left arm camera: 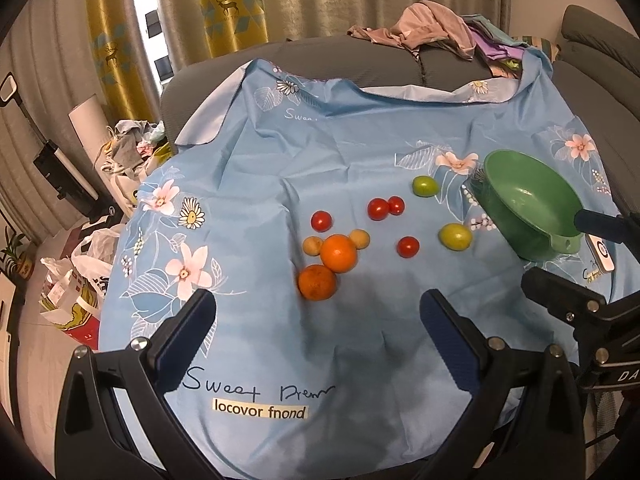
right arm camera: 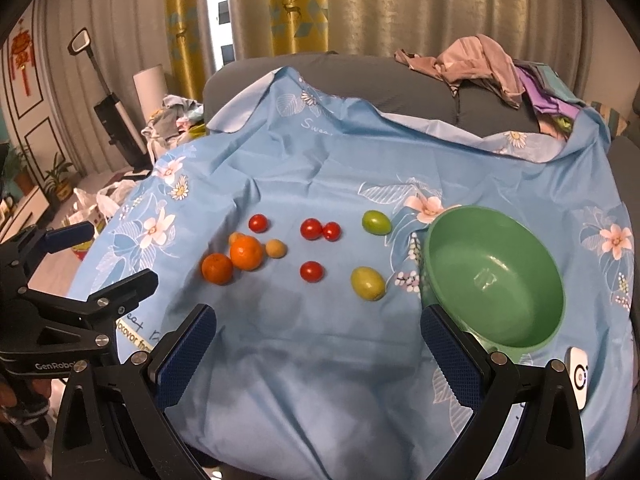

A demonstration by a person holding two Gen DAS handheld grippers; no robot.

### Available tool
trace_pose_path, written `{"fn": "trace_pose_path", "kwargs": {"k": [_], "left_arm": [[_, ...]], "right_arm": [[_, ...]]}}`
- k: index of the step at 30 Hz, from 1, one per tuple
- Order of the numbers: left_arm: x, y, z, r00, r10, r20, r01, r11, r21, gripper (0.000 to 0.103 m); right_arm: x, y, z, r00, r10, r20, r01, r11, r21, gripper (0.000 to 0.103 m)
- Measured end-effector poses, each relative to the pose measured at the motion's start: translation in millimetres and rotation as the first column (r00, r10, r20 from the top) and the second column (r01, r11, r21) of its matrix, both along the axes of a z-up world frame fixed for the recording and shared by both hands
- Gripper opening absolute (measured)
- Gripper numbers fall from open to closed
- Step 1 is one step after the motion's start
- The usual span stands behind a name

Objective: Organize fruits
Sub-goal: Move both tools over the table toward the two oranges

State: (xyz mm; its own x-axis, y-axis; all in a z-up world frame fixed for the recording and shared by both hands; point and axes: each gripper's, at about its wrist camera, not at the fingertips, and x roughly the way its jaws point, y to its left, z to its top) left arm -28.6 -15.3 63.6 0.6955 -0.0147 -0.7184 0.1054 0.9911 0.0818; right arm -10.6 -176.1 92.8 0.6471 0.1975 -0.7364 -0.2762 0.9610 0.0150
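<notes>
Fruits lie loose on a blue flowered cloth [left arm camera: 280, 160]: two oranges [left arm camera: 338, 253] [right arm camera: 246, 253], two small tan fruits [left arm camera: 360, 238], several red cherry tomatoes [left arm camera: 378, 208] [right arm camera: 311, 228] and two green fruits [left arm camera: 455, 236] [right arm camera: 367, 283]. An empty green bowl [left arm camera: 528, 204] [right arm camera: 494, 276] sits at the right. My left gripper [left arm camera: 316, 316] is open and empty, near the front edge before the oranges. My right gripper [right arm camera: 318, 332] is open and empty, just left of the bowl's near rim.
A small white device [right arm camera: 578, 376] lies on the cloth by the bowl. A grey sofa [left arm camera: 360, 56] behind carries a heap of clothes [left arm camera: 432, 28]. Bags and clutter [left arm camera: 80, 272] stand on the floor at the left. Curtains hang behind.
</notes>
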Motion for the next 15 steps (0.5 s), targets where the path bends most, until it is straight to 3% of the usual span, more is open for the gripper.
{"fn": "trace_pose_path", "kwargs": {"k": [15], "left_arm": [[3.2,1.2,-4.7,1.0,-0.009,-0.021,0.009,1.0,-0.006,0.102]], "right_arm": [[-0.9,1.6,-2.5,1.0,0.0,-0.007,0.0,1.0,-0.005,0.103]]}}
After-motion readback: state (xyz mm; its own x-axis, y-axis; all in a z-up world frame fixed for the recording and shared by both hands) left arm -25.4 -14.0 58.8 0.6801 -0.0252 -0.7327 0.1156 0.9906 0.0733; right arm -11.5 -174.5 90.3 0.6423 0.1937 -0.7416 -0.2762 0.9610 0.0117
